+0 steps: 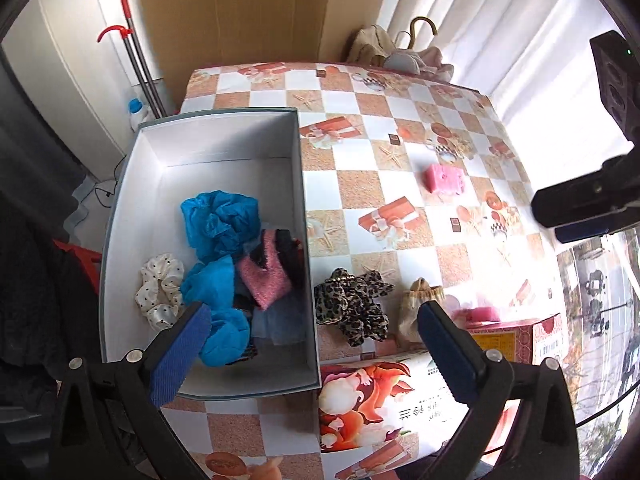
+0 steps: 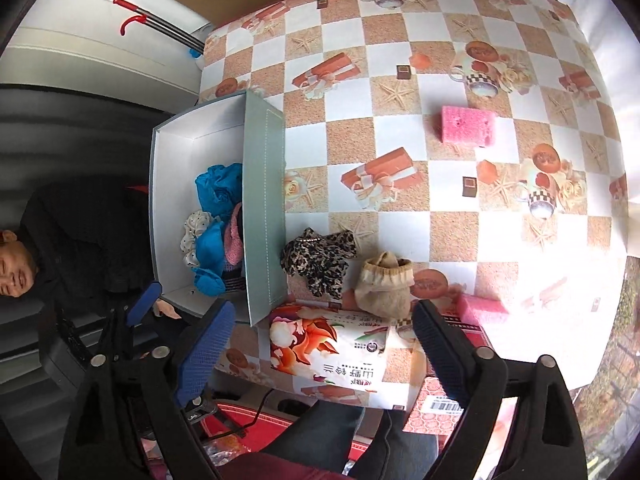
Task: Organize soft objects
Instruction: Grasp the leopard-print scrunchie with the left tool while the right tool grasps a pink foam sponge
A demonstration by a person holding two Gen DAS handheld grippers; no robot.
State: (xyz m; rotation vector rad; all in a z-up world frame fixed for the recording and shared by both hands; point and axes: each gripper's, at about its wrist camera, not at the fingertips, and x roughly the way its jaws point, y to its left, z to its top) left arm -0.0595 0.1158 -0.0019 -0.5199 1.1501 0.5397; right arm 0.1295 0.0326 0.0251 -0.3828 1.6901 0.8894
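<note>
While both your grippers hang wide and empty, the box (image 1: 120, 216) holds the soft pile.
Box's long axis runs away from you; leopard scrunchie (image 1: 352, 304) lies just beside its right wall, beige sock (image 2: 386, 286) beyond.

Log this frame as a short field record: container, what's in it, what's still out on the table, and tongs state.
container: open grey box, white inside, at the table's left edge
in box: blue cloths, pink fuzzy piece, polka-dot scrunchie, darker items underneath
still on table: leopard-print scrunchie, beige sock, pink sponge, second pink sponge on a red carton
left tongs: open, holding nothing
right tongs: open, holding nothing
</note>
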